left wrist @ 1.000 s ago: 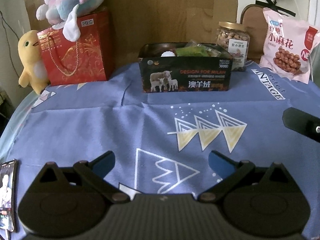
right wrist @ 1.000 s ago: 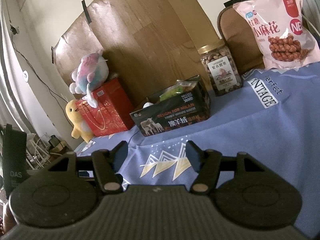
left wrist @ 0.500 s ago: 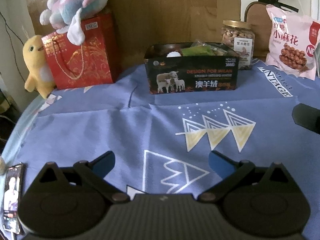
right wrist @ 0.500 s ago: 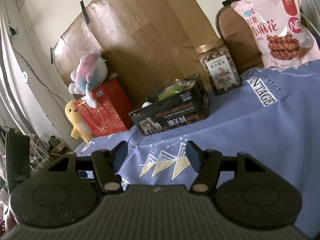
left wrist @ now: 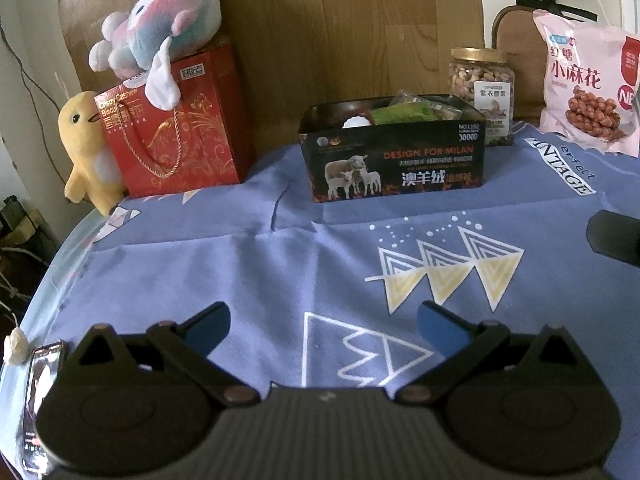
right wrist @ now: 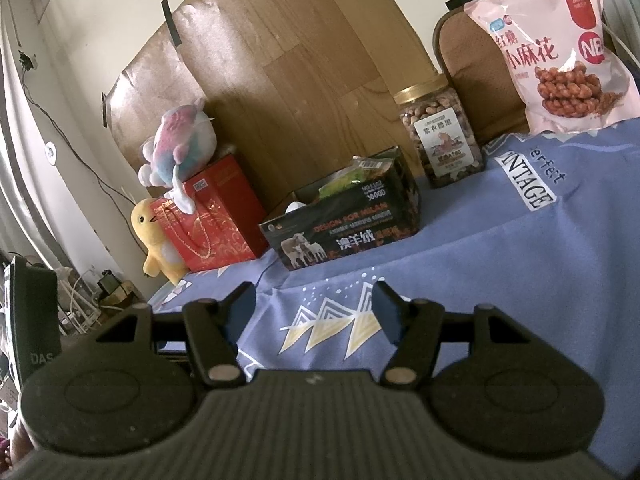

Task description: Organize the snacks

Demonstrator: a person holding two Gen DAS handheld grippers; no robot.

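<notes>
The surface [left wrist: 200, 264], covered in a blue printed cloth, lies bare between both grippers and the snacks, which all stand along its far edge against a wood-patterned board [left wrist: 340, 20]. Largest of them, the pink snack bag [right wrist: 560, 44] leans upright at the far right, propped on a chair back [right wrist: 460, 60]; it lies ahead and to the right of the right gripper [right wrist: 314, 312], which looks the nearer of the two to it. Left of the bag stands the nut jar [right wrist: 440, 136], upright, lid on, and just left of and in front of that sits the dark open box [left wrist: 394, 160], its long side turned toward the left gripper [left wrist: 322, 330] and small packets already lying inside. The box is almost straight ahead of the left gripper, well apart from it. A red gift bag [left wrist: 176, 132] with a plush toy [left wrist: 160, 36] on top and a yellow plush [left wrist: 86, 152] beside it stand farther left, out of the way. Nothing blocks a straight reach. Both grippers have fingers spread with nothing between them; a phone [left wrist: 40, 404] lies by the left one.
</notes>
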